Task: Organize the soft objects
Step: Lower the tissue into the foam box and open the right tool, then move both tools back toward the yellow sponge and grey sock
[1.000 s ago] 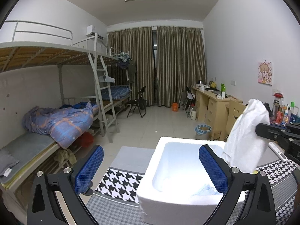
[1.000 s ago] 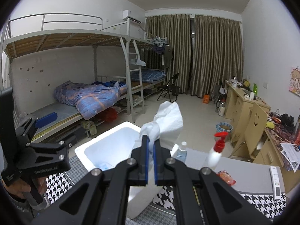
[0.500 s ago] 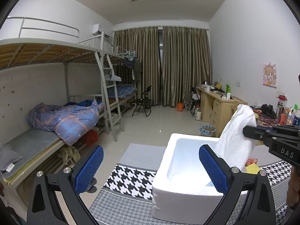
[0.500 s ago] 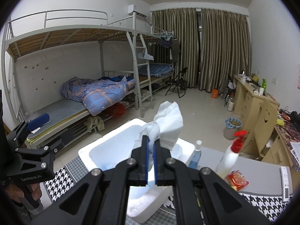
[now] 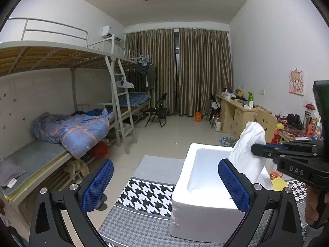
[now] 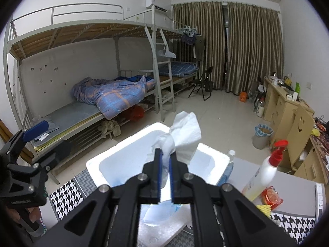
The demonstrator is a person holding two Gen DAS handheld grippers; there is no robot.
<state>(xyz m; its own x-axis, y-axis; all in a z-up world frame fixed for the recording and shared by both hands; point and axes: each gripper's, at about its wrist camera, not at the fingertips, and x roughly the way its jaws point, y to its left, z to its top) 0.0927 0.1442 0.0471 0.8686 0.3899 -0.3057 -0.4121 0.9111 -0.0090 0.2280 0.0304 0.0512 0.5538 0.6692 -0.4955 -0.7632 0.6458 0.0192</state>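
White tissue between my right claw's blue pads, above the foam box.

White and crumpled, the tissue (image 6: 181, 135) stood between the 2 pads of my right gripper (image 6: 164, 171), directly over the open white foam box (image 6: 218, 156). My right jaws had just been opening to a narrow gap; the tissue's twisted lower part was still between them, and I could not tell whether the pads pressed on it. The top of the tissue fanned out above the fingertips. My left gripper (image 5: 165, 182) stood wide with nothing between its 2 blue pads, near the box's left side. The box sat on a black-and-white houndstooth cloth (image 6: 65, 193). Beside the box on its right stood a small clear bottle (image 6: 230, 160) and a white spray bottle with a red trigger (image 6: 265, 168), with a red packet (image 6: 271, 195) just beside that.
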